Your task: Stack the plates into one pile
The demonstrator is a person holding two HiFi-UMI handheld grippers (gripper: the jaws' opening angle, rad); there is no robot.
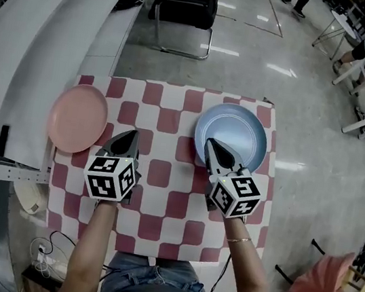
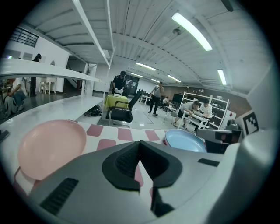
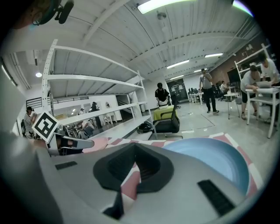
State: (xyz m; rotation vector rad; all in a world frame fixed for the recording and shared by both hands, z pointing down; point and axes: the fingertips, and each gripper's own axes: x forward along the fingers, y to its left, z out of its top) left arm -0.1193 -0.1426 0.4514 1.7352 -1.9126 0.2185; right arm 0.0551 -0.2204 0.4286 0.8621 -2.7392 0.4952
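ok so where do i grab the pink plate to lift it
Probably by the rim of the pink plate on the side facing the left hand-held gripper, coming in low from there. It lies flat and shallow at the checked cloth's left edge, so only the upturned rim gives a lip to pinch. The shut jaws must open first.

Glossy grey floor [image 1: 251, 56], black chair [image 1: 185, 5], white shelving [image 3: 94, 94].

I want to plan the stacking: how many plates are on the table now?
2. The pink plate lies at the left edge of the checkered table; the blue plate lies at its far right. None seems hidden.
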